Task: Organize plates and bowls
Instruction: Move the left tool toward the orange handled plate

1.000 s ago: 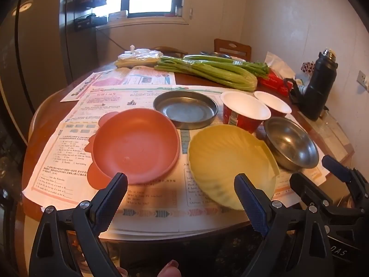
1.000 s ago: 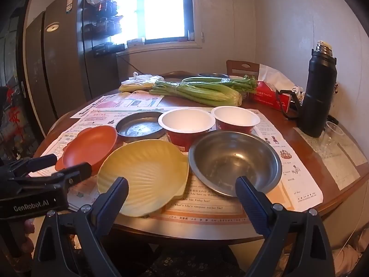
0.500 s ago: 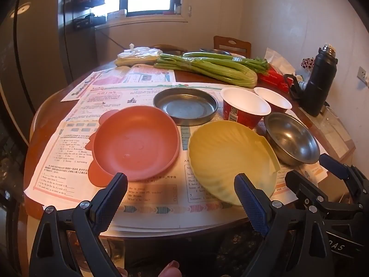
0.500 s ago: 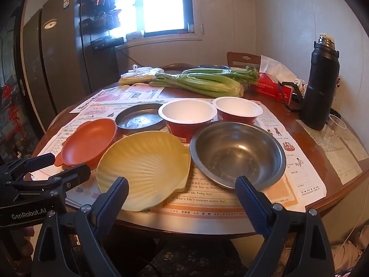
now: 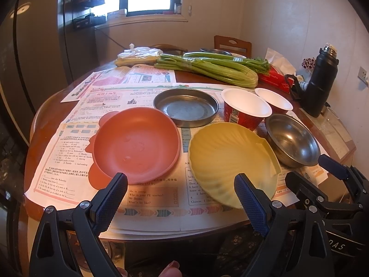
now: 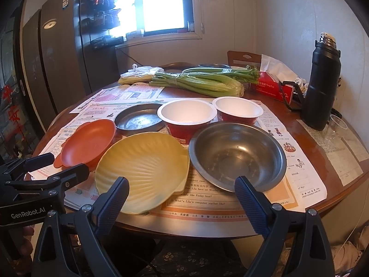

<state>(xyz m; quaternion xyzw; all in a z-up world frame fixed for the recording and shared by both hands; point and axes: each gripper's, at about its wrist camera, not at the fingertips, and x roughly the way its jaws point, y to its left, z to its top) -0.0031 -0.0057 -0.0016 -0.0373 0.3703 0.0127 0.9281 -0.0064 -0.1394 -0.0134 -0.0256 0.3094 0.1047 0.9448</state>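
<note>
On the round table lie an orange plate (image 5: pixel 136 145), a yellow shell-shaped plate (image 5: pixel 230 159), a flat metal dish (image 5: pixel 185 107), a steel bowl (image 5: pixel 291 139) and two red paper bowls (image 5: pixel 244 108). My left gripper (image 5: pixel 181 198) is open and empty at the table's near edge, between the orange and yellow plates. My right gripper (image 6: pixel 181 198) is open and empty, in front of the yellow plate (image 6: pixel 140 168) and the steel bowl (image 6: pixel 237 154). The orange plate (image 6: pixel 88 139), the metal dish (image 6: pixel 138 118) and the paper bowls (image 6: pixel 188 117) lie beyond.
Newspaper sheets (image 5: pixel 147 194) cover the table. Celery bunches (image 5: pixel 207 68), a plastic bag (image 5: pixel 138 56) and a red tissue box (image 6: pixel 274 85) lie at the back. A black thermos (image 6: pixel 322 85) stands at the right. A fridge (image 6: pixel 53 53) is on the left.
Both grippers have moved slightly forward toward the table; the dishes appear a little closer. Nothing on the table has moved.
</note>
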